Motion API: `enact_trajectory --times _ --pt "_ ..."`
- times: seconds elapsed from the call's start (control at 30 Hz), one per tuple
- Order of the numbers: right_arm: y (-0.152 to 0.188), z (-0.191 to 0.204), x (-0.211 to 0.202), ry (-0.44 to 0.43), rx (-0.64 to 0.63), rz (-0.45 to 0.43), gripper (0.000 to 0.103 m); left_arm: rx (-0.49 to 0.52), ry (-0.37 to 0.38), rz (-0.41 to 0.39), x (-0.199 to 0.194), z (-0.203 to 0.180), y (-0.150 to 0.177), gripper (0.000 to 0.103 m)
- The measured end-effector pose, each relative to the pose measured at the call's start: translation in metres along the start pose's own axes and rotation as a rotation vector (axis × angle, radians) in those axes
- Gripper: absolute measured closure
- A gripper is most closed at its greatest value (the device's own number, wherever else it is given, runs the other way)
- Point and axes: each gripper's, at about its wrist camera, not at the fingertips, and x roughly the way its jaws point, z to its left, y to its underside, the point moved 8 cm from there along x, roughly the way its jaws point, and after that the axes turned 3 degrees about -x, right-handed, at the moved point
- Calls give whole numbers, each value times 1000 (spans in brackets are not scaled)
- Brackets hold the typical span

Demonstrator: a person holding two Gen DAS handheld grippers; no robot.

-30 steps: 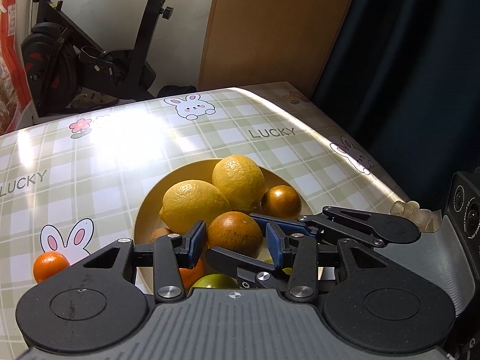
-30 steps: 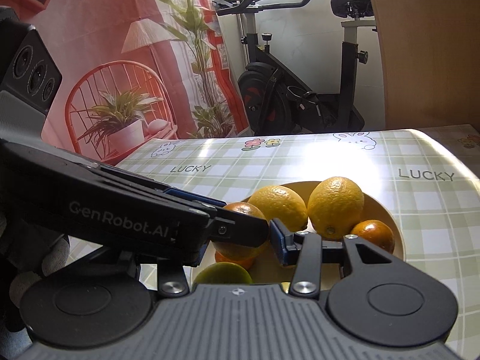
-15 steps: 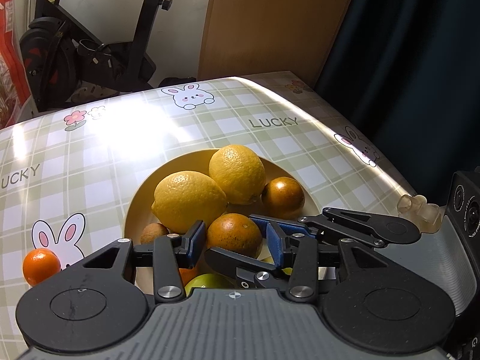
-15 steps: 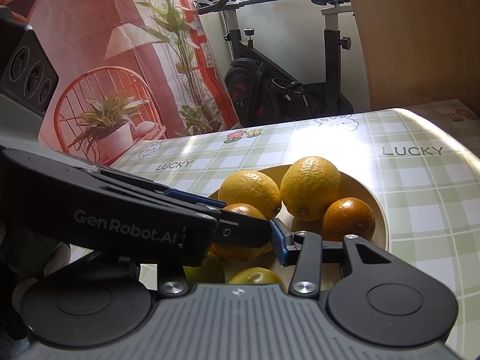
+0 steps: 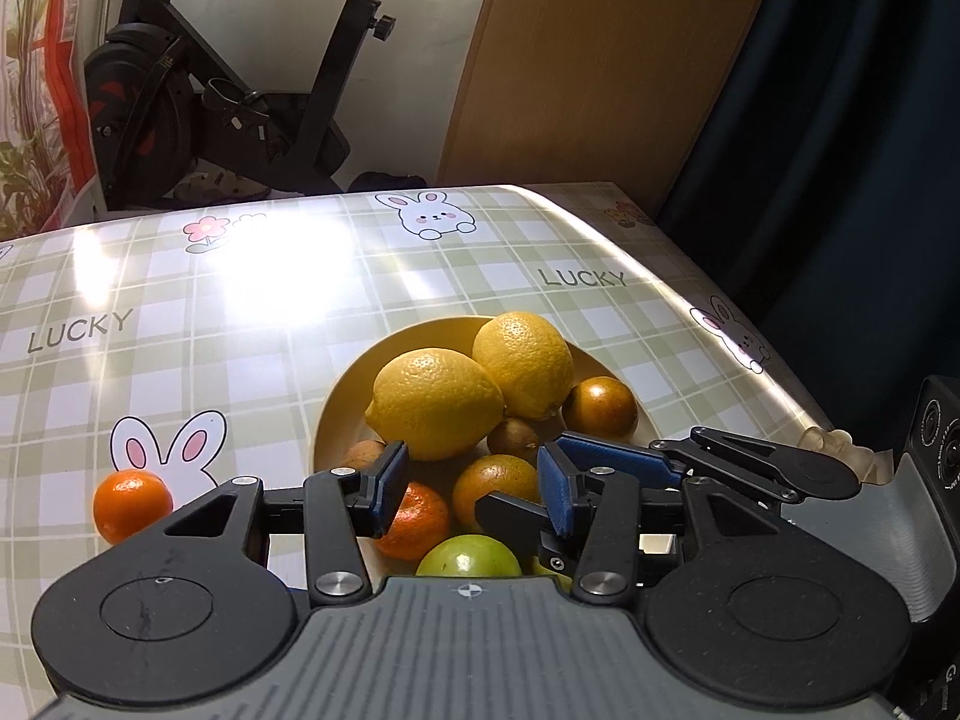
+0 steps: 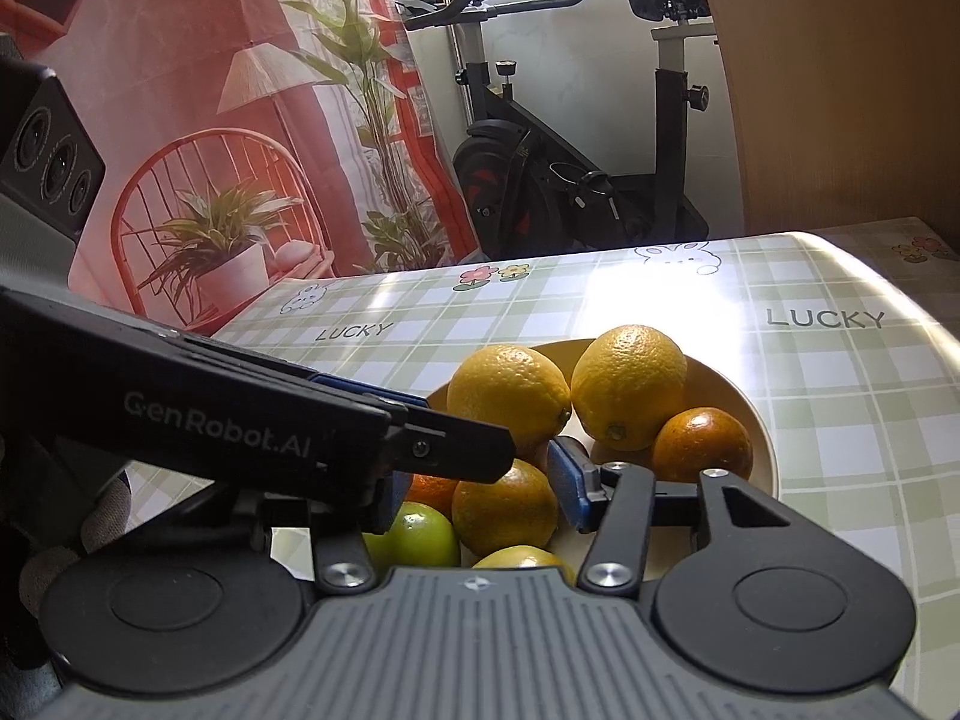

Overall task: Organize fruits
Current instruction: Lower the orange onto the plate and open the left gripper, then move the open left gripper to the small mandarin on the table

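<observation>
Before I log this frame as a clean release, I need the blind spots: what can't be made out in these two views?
- Left wrist view: the green fruit in the bowl is cut off below by the left claw body.
- Right wrist view: the right claw has its left finger hidden behind the left claw's arm, so contact with the orange between its fingers is unclear.
- Both claws have just been opening.

A home: exercise bike [image 5: 228,90] behind a table with bunny-print tablecloth [image 5: 180,312].
</observation>
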Motion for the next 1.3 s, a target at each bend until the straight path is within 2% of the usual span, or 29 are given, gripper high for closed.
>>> enact_trajectory --times 0.3,0.67,0.87,1.07,1.3 --pt "-5 9 -1 10 -43 1 49 -95 -55 -56 -27 42 -7 53" --pt "-19 31 8 -3 -139 9 49 -243 -145 -164 -76 117 -13 53" --pt "-26 46 21 -21 -186 26 49 -242 -174 -174 -88 142 -10 53" --pt "-28 64 40 -44 -239 58 49 -277 -164 -175 -89 159 -7 53" --pt "-26 91 73 -83 -304 115 49 -294 -98 -139 -72 163 4 53"
